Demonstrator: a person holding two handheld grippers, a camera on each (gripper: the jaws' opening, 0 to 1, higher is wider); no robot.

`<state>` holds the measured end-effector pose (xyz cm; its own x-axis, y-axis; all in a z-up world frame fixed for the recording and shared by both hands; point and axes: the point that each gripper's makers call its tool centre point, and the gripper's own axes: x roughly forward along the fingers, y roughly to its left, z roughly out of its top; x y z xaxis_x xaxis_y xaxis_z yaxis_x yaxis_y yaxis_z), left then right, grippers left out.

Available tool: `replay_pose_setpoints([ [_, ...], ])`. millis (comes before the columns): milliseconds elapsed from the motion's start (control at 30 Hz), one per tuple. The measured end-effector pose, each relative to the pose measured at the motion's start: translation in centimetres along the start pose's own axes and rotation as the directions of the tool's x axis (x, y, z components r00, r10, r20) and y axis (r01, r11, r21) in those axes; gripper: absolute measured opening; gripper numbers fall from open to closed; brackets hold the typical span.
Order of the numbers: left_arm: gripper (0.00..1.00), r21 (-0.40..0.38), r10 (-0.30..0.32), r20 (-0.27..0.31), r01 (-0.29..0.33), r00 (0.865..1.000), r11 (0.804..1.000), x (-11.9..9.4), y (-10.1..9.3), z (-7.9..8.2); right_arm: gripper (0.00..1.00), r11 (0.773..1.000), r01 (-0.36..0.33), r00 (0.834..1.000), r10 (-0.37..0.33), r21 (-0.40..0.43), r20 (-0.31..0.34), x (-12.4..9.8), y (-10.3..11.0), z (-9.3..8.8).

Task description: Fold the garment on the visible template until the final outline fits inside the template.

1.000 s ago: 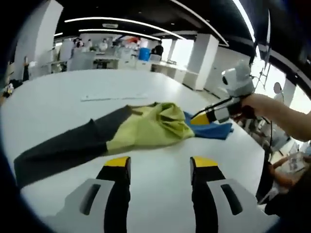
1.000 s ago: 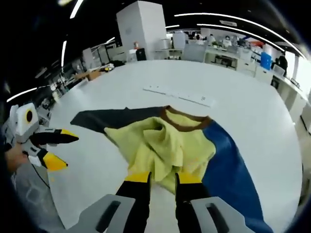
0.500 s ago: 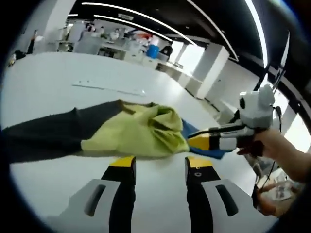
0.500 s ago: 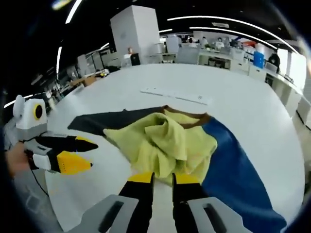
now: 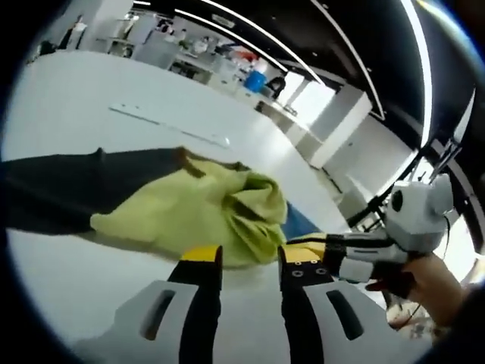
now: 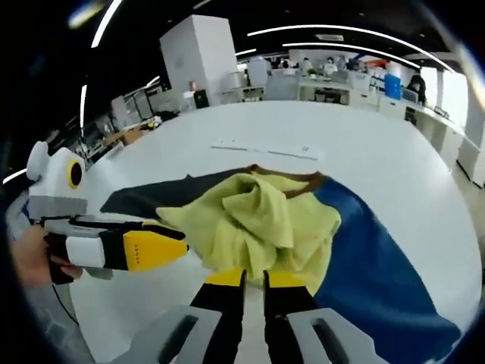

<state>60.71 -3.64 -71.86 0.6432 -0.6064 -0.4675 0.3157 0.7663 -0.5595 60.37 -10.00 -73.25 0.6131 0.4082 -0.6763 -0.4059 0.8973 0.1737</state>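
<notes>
Crumpled soft yellow-green garment (image 6: 261, 216); smooth white table (image 6: 379, 144).

White table (image 6: 394, 144); bg desks (image 6: 333, 76), maybe people.

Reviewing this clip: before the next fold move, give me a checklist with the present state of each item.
1. Garment on the white table: ok.
2. Garment flat: not ok, yellow body bunched.
3. Left gripper at the yellow edge, jaws apart: ok.
4. Right gripper gripping cloth: cannot tell; jaws nearly together at the hem.
5. Template outline under the garment: cannot tell.
6. Dark sleeve and blue sleeve spread out: ok.
</notes>
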Motion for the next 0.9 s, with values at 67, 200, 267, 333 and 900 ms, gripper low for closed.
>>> replay_pose_setpoints([
  [67,0.23,-0.009,0.007,-0.01,-0.007,1.0,1.0,0.4,0.0,-0.4,0.03,1.0,0.004,1.0,-0.005,0.013,0.008,0.0,-0.1,0.0],
  [200,0.18,-0.053,0.005,-0.042,-0.007,0.999,0.999,1.4,0.0,-1.0,0.01,1.0,0.0,1.0,-0.001,0.028,0.012,0.2,0.0,-0.2],
  [267,0.16,-0.065,0.006,-0.053,-0.01,0.999,0.998,1.6,0.0,-1.2,0.01,0.999,0.0,1.0,-0.001,0.039,0.01,0.4,0.1,-0.3],
  [333,0.12,-0.063,0.012,-0.055,-0.015,0.998,0.998,1.8,0.0,-1.3,0.01,0.999,-0.007,1.0,0.006,0.051,0.011,0.6,0.2,-0.3],
  [900,0.0,-0.117,0.033,-0.124,-0.048,0.992,0.992,1.6,0.0,-3.2,0.0,0.997,0.022,1.0,-0.021,0.075,-0.011,0.9,-0.3,-0.9],
])
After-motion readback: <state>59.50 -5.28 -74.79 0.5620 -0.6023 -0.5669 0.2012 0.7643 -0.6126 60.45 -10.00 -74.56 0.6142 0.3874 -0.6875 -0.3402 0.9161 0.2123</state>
